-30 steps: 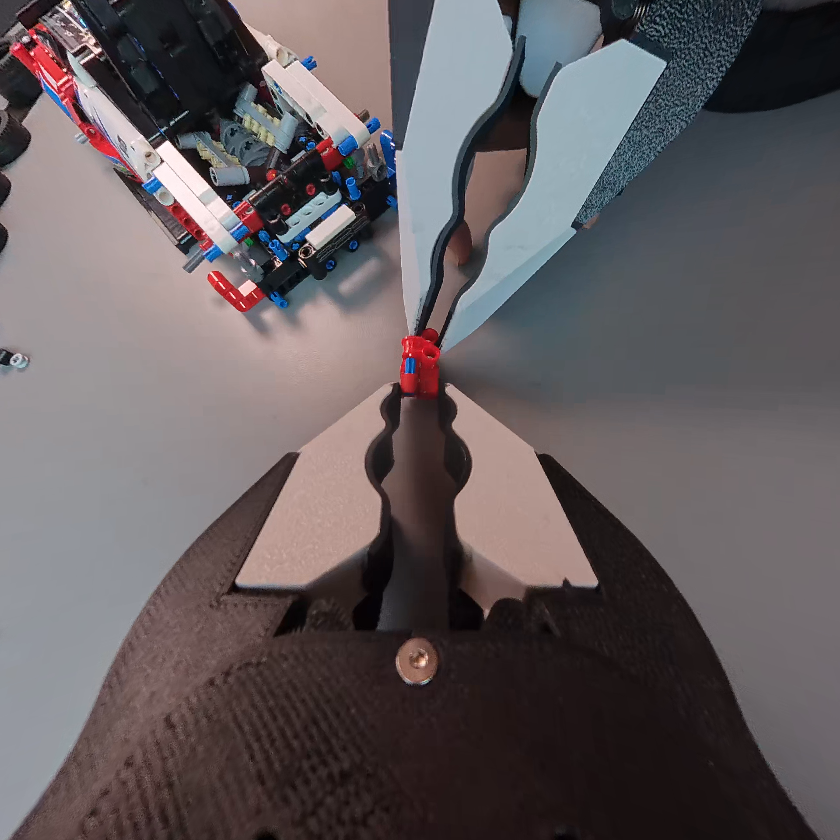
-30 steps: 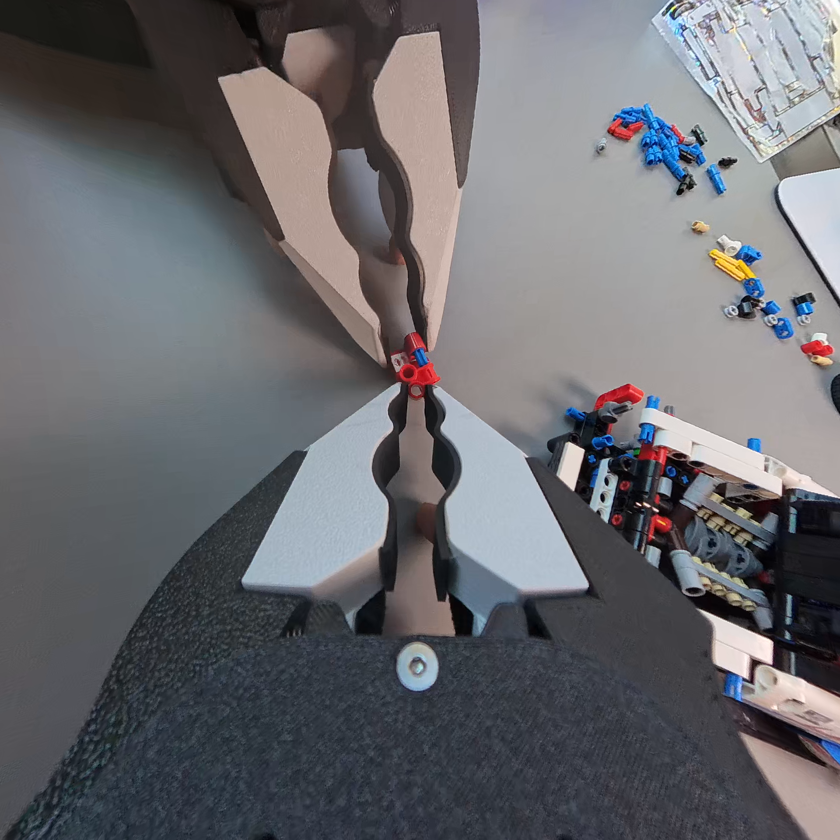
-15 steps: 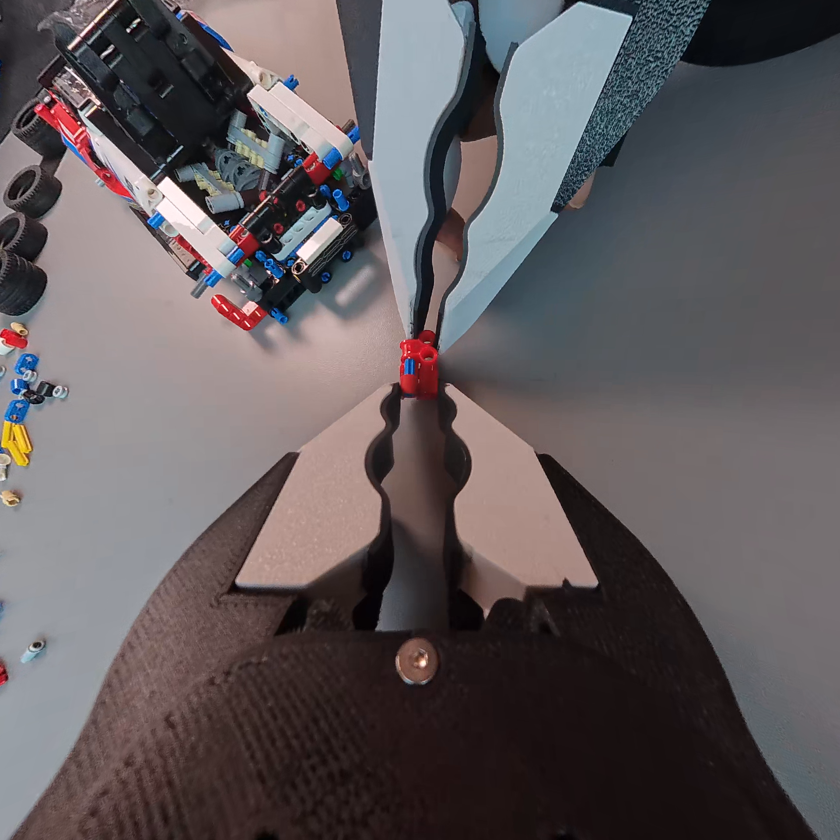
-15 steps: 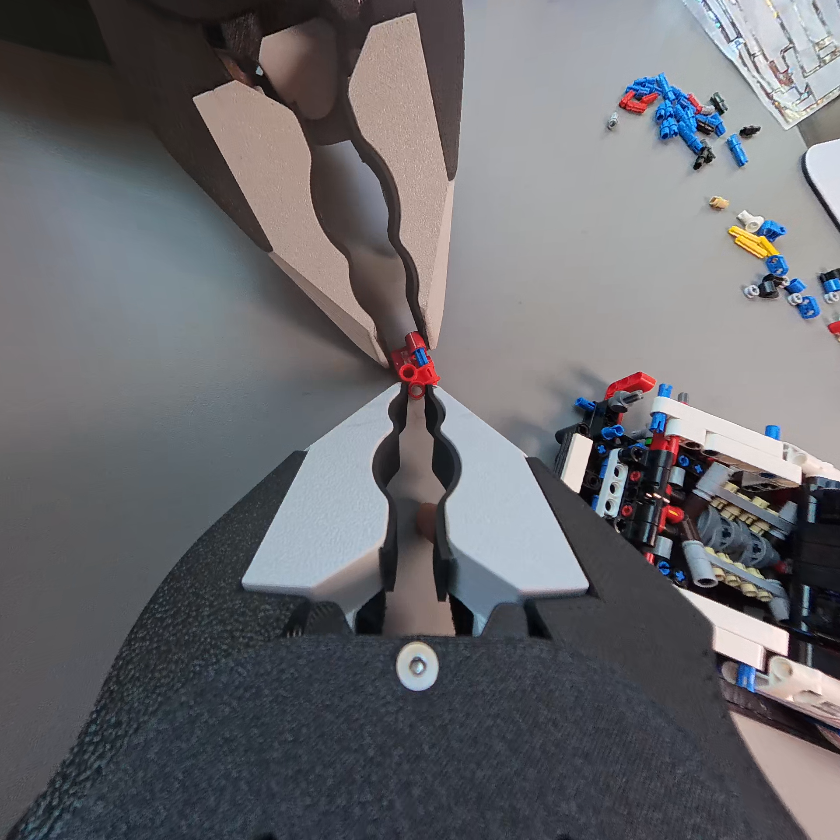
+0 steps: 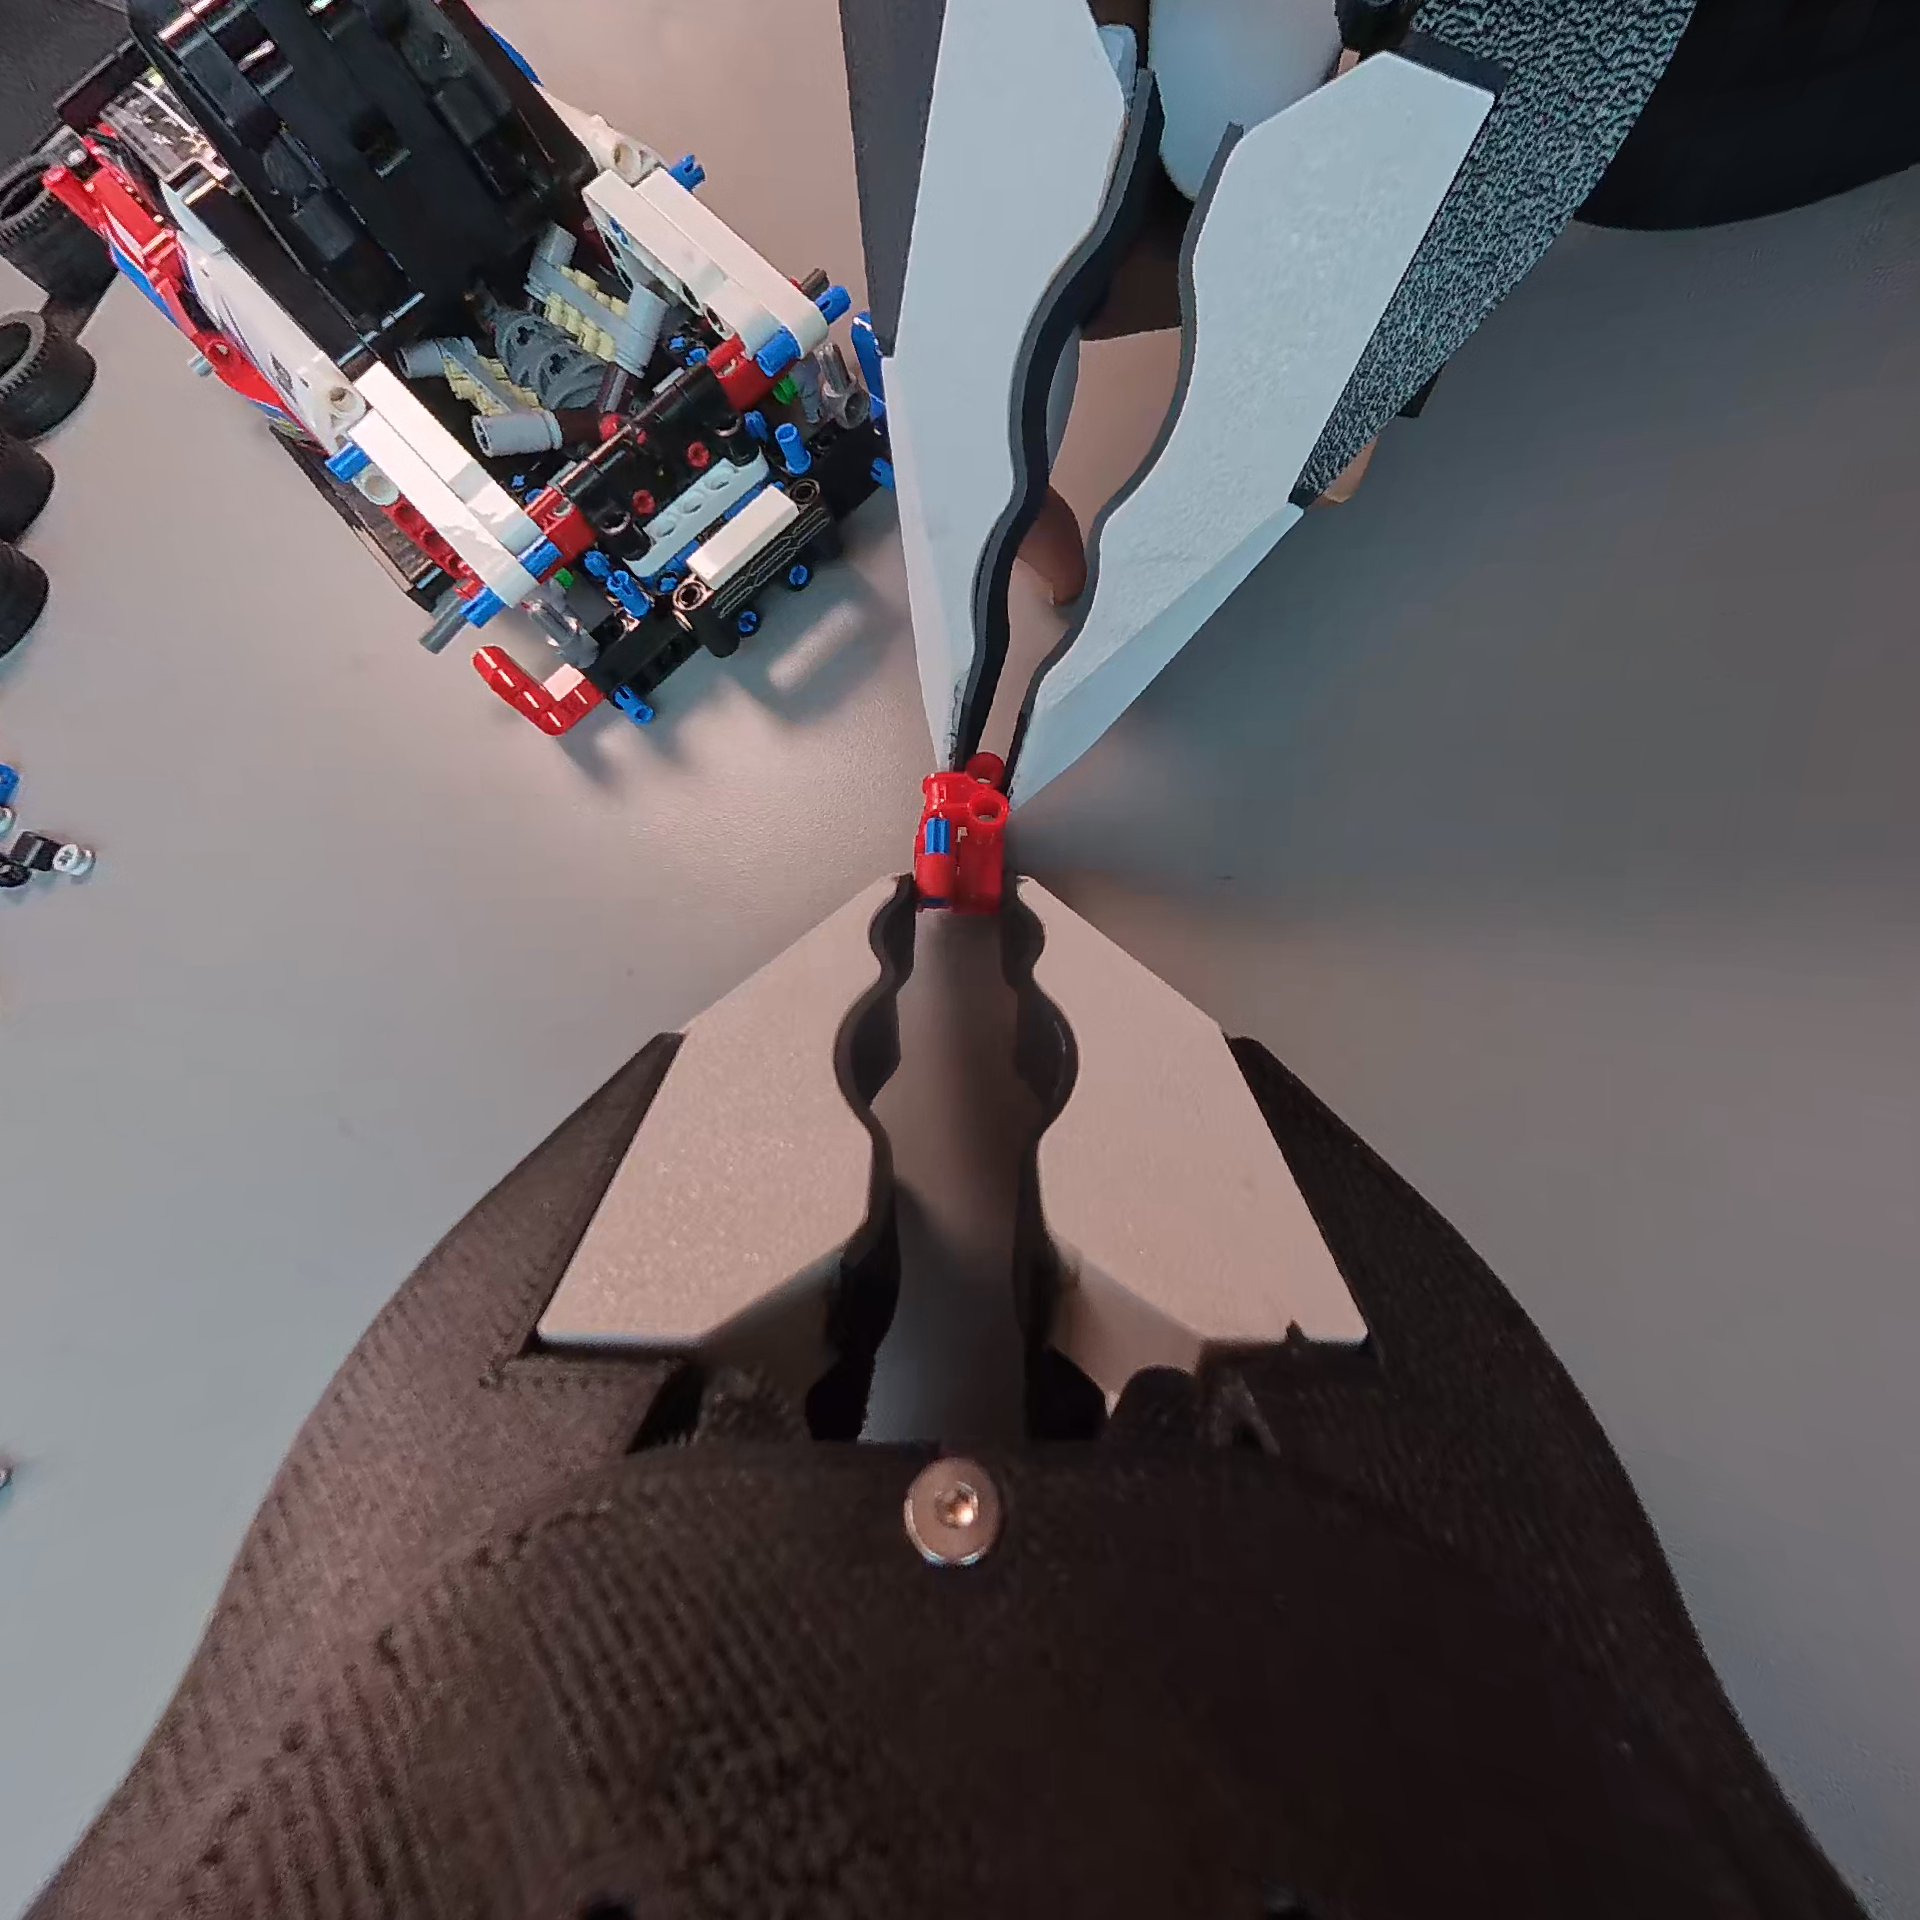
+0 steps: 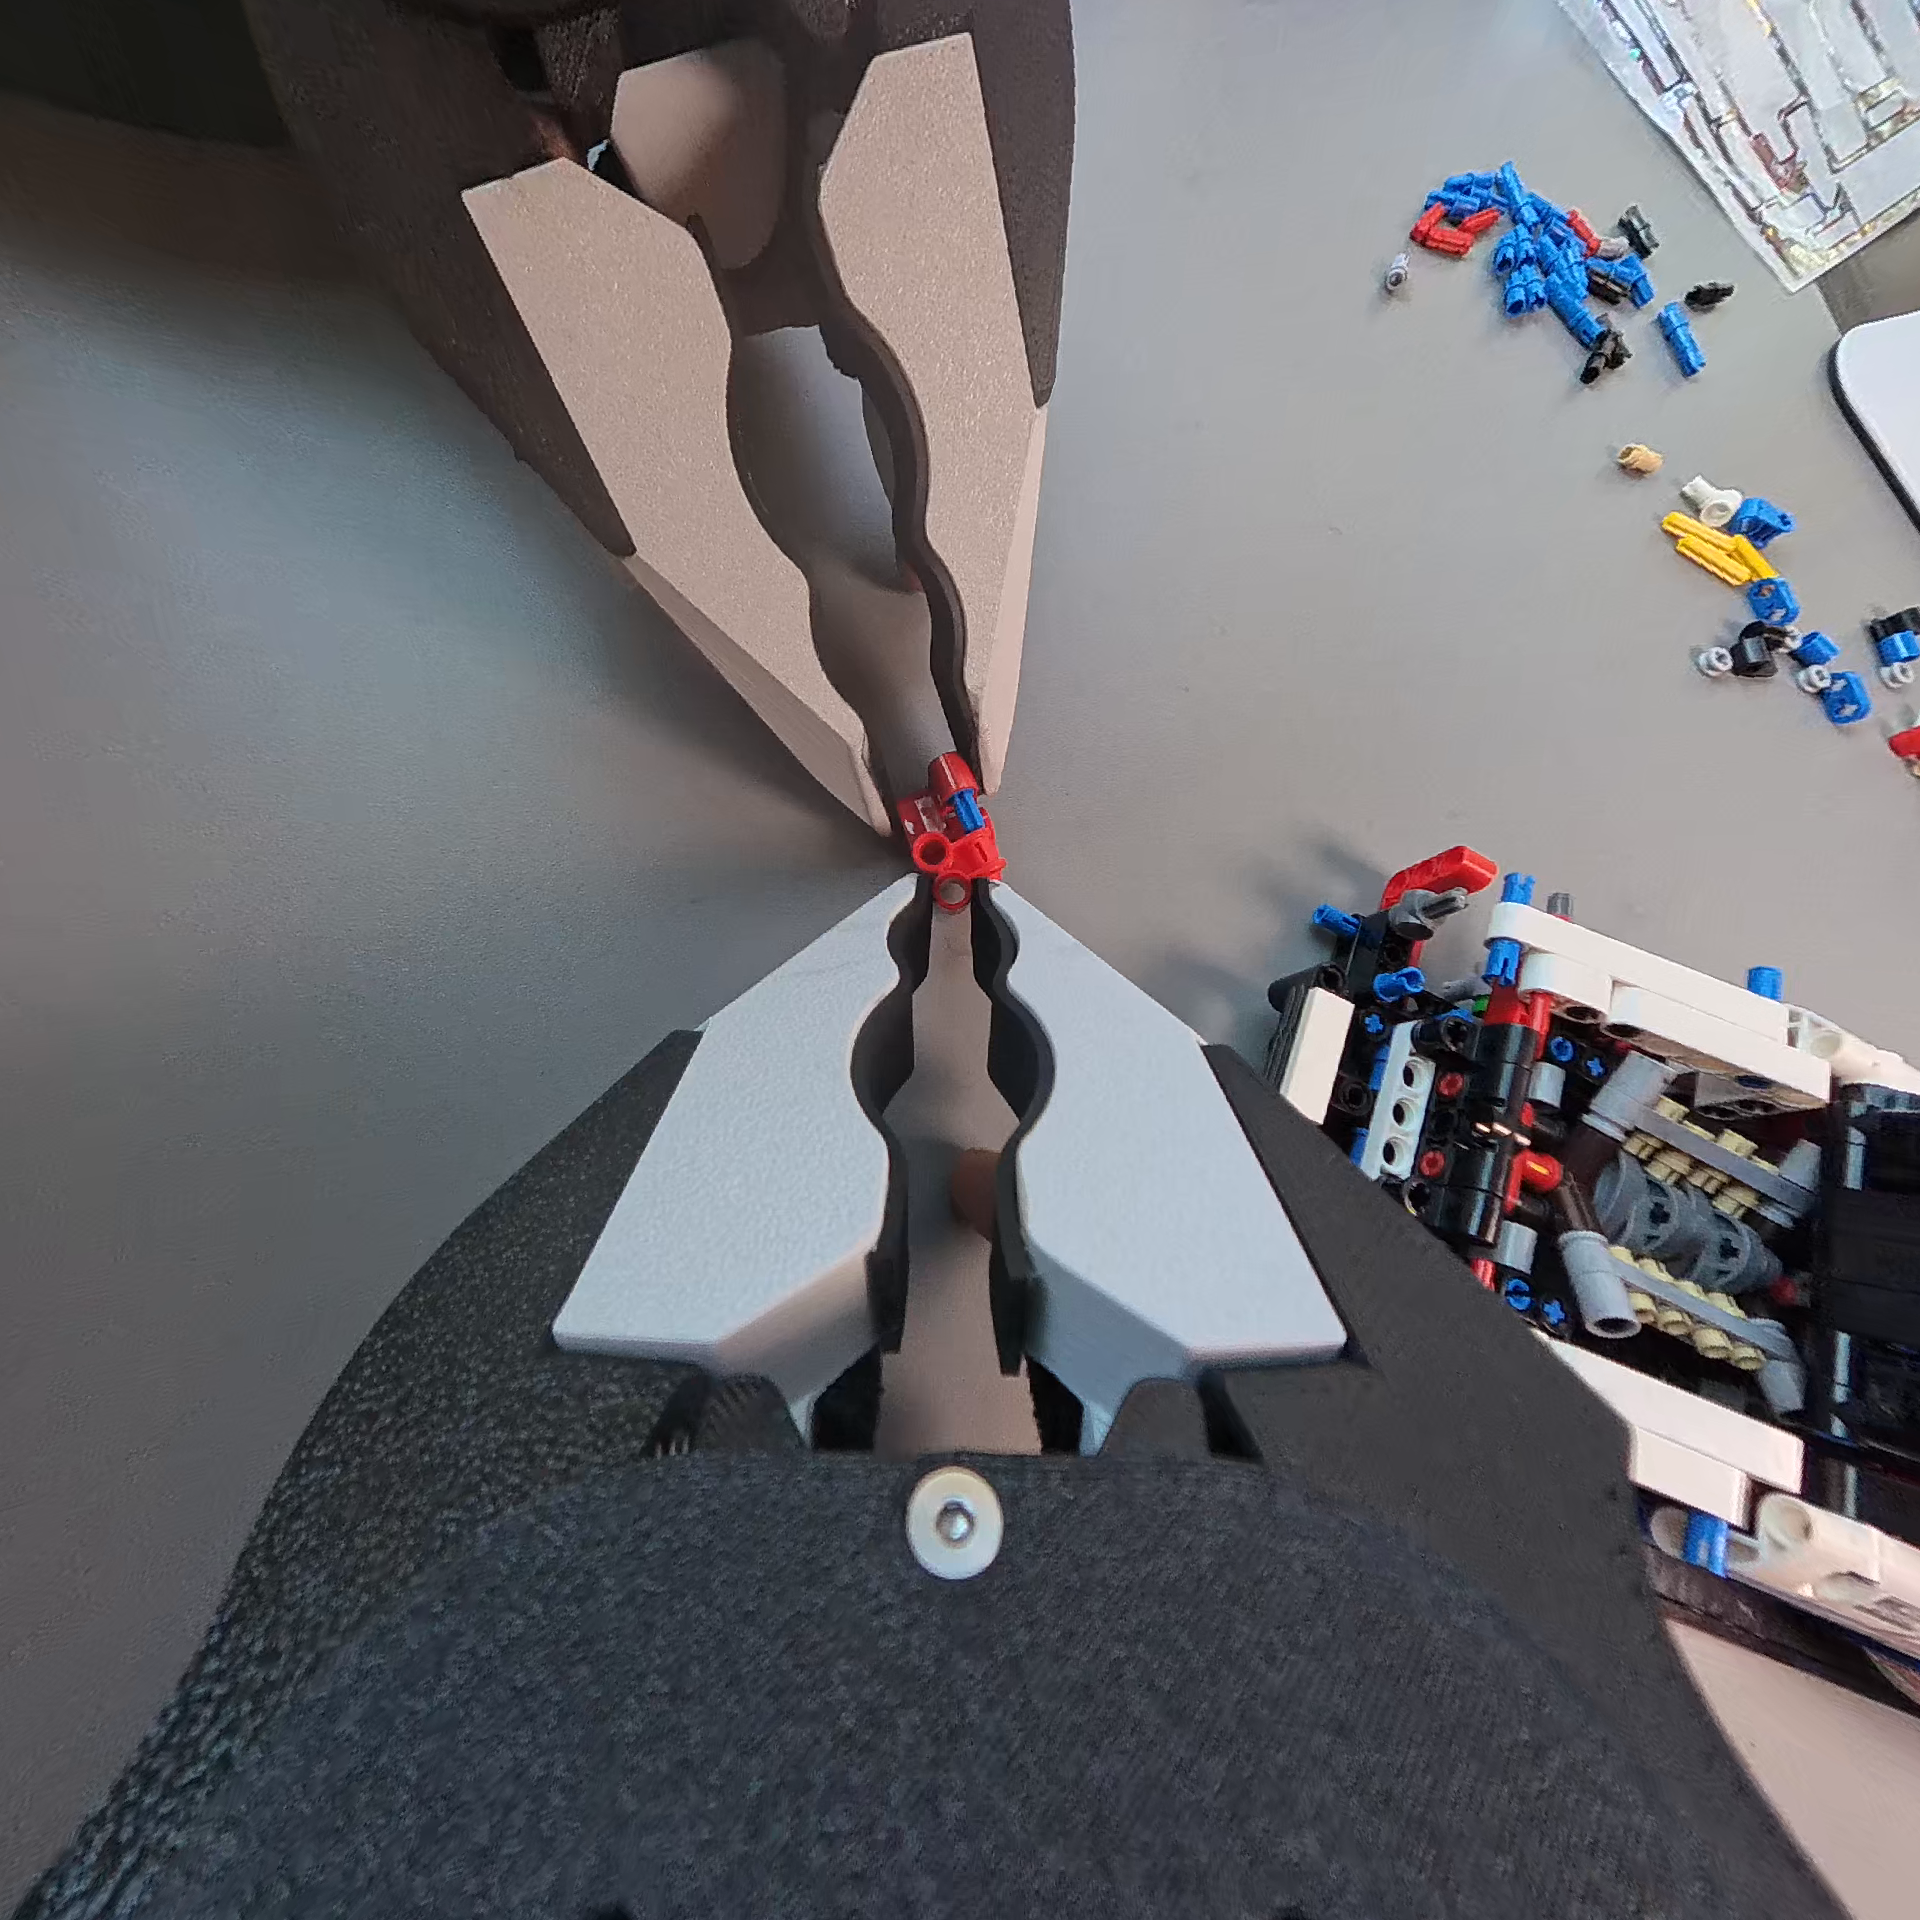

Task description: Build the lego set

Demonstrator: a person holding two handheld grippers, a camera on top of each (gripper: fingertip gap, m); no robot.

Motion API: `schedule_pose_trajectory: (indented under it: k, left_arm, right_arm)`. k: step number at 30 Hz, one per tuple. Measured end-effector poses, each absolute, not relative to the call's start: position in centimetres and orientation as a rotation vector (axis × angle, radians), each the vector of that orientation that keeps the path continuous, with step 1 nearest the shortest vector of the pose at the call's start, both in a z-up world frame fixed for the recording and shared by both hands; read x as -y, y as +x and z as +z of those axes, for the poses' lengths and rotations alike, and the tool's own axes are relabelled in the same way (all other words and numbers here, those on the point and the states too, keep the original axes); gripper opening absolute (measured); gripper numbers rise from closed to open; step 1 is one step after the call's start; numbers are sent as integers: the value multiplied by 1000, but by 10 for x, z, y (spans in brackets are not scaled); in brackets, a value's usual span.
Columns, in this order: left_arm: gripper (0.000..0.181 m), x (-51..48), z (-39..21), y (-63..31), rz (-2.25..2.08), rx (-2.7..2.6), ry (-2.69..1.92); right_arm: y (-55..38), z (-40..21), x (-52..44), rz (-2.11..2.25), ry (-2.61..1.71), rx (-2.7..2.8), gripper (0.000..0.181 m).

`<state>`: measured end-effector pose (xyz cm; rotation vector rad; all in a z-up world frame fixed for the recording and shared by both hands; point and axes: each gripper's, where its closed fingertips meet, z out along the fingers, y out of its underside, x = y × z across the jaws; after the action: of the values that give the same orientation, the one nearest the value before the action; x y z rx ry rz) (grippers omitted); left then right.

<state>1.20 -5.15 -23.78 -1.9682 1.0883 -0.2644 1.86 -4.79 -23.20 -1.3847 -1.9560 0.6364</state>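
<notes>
A small red connector piece with a blue pin is held between both grippers, tip to tip, above the grey table. My left gripper is shut on its near end. My right gripper comes in from above and is shut on the other end. In the right wrist view the same red piece sits between my right gripper and my left gripper. The part-built Lego vehicle, white, black and red, stands at the upper left; it also shows at the right in the right wrist view.
Black tyres lie at the left edge. Loose blue and red pins and yellow and blue parts lie at the upper right. An instruction booklet and a white object are at the far right. My two grippers' fingertips are within a few centimetres of each other. From either gripper's tips it is about 15 centimeters to the part-built Lego vehicle. It is also in sight in the right wrist view.
Both grippers stay shut on the red piece, tip to tip. The pair has shifted slightly over the table, so the vehicle sits larger and closer in the left wrist view.
</notes>
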Motion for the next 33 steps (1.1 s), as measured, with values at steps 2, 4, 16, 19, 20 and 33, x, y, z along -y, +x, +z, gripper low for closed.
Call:
schedule_pose_trajectory:
  k: [2, 4, 16, 19, 20, 33]
  left_arm:
    - [14, 51, -238, 11, -265, -1083, -1969]
    - [14, 51, -237, 11, -269, -1078, -1969]
    - [14, 50, -235, 11, -264, -1079, -1955]
    - [14, 50, -236, 10, -261, -1079, -1958]
    - [14, 50, -236, 9, -259, -1080, -1960]
    - [14, 52, -239, 2, -287, -1087, -1993]
  right_arm:
    - [19, -232, 48, 638, -1385, 1956, 4]
    - [19, -232, 48, 640, -1386, 1955, 4]
    - [19, -231, 48, 664, -1394, 1946, 4]
    - [19, -231, 48, 668, -1394, 1945, 4]
    - [19, -231, 48, 670, -1395, 1945, 4]
    - [21, -220, 44, 841, -1481, 1867, 4]
